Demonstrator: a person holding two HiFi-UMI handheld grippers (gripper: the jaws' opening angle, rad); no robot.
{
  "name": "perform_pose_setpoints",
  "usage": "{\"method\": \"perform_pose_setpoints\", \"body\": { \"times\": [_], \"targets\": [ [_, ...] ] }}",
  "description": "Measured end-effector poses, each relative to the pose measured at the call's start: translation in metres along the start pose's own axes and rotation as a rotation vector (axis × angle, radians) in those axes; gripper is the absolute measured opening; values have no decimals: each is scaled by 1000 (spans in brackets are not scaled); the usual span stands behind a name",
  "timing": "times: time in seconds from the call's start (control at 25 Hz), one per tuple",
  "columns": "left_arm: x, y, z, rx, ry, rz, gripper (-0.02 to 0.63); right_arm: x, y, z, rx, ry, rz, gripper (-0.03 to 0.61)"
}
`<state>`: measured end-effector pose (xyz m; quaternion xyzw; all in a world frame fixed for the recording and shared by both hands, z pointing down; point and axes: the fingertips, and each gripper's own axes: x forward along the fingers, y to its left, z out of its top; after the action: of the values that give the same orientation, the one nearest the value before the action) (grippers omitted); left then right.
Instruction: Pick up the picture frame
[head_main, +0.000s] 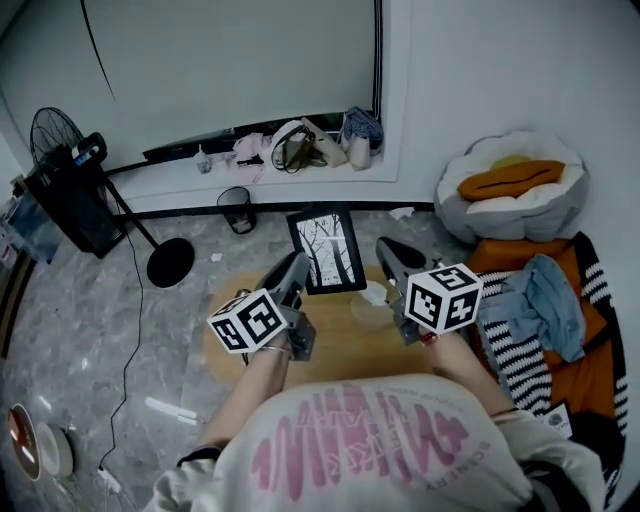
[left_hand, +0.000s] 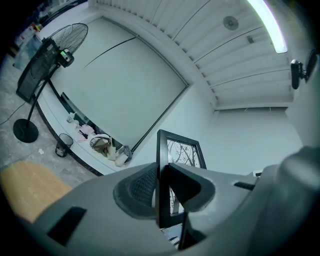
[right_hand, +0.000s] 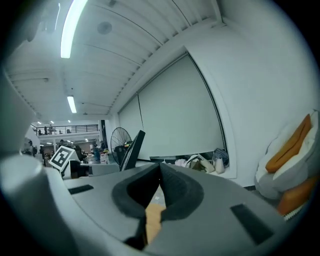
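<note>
grip first: the left gripper (head_main: 296, 270) is clamped on the left edge of the picture frame (head_main: 327, 250). the right gripper (right_hand: 159, 172) has its pads pressed together on nothing, just beside the frame's other edge. the frame hangs clear above the wooden table (head_main: 345, 345), so the pick-up looks done; only steadying is left. its long axis stands near upright, top tilted away, tree print facing the person.

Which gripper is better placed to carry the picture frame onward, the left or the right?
Left. The left gripper has its jaws shut on the edge of the picture frame. The right gripper has its jaws together with nothing between them, and it is beside the frame, not on it.
</note>
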<state>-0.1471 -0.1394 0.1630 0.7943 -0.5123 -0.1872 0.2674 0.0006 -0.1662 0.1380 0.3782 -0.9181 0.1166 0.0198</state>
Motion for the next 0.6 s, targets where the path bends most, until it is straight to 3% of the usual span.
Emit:
{"method": "perform_pose_setpoints", "body": {
  "times": [0.24,0.6],
  "targets": [
    [-23,-40,-27,-11,-46,25,75,-38,0,-2,-15,9,60,6],
    [-66,-80,-74,-18,-90,97,75,-97,8,-38,-1,62,135,6]
  ]
}}
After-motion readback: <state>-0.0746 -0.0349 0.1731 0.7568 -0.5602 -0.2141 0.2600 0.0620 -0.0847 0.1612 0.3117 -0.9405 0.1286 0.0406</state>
